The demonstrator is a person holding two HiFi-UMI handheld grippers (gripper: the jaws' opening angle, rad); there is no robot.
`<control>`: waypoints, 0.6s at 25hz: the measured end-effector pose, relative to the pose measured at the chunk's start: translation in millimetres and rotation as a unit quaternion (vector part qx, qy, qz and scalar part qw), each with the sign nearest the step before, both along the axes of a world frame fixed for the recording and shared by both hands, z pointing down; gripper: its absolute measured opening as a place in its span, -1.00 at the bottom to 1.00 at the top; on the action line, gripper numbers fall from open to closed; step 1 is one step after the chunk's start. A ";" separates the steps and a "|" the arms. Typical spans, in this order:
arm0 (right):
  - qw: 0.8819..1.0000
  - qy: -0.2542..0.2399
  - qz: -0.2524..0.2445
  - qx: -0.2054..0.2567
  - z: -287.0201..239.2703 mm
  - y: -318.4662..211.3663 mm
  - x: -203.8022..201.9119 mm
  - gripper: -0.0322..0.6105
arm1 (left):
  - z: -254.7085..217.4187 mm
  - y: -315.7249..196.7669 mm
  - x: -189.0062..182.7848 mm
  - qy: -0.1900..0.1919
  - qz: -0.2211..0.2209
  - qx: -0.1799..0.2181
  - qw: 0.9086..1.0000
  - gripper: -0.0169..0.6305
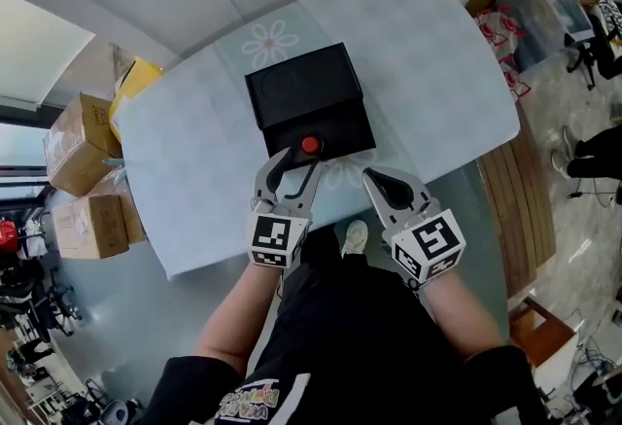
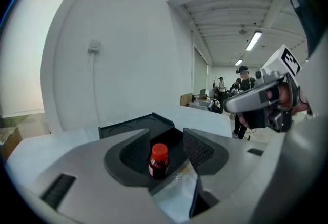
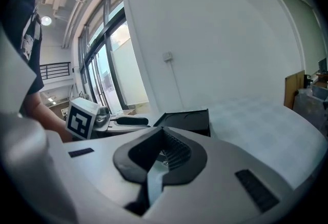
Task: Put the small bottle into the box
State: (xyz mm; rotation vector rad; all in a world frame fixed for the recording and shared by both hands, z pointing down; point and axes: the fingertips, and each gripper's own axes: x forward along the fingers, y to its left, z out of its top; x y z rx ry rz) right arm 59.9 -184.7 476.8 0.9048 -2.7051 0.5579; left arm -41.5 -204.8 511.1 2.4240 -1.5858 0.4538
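Observation:
A black box [image 1: 303,86] lies open on the white table [image 1: 442,73], its lid flat at the far side. The small dark bottle with a red cap [image 1: 311,145] stands upright in the box's near part. My left gripper [image 1: 299,160] is open around it; in the left gripper view the bottle [image 2: 158,161] sits between the ribbed pads [image 2: 197,149] with a gap on both sides. My right gripper [image 1: 381,182] hovers just right of the box's near corner, shut and empty; in its own view the right gripper [image 3: 164,149] has its pads together, with the box [image 3: 189,119] beyond.
Cardboard boxes [image 1: 83,146] and a yellow package [image 1: 136,78] stand on the floor left of the table. A wooden bench [image 1: 520,199] runs along the table's right side. The table's near edge is under my grippers. People [image 2: 242,78] stand far off.

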 end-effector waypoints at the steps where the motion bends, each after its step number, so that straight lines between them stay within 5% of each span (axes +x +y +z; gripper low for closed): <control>1: 1.000 -0.002 -0.003 0.005 -4.5 5.0 0.2 -0.87 | -7.7 7.5 1.1 0.012 -0.004 0.002 1.000 -0.32; 5: 0.999 -0.010 -0.015 0.027 -23.1 26.8 3.6 -0.87 | -41.1 40.0 11.4 0.047 -0.006 0.018 0.999 -0.33; 10: 0.998 -0.016 -0.028 0.047 -44.4 50.7 7.6 -0.87 | -74.1 79.3 19.4 0.047 -0.005 0.040 0.998 -0.86; 15: 0.997 -0.022 -0.037 0.057 -59.1 67.9 1.3 -0.87 | -86.4 108.0 20.7 0.048 0.007 0.035 0.998 -0.92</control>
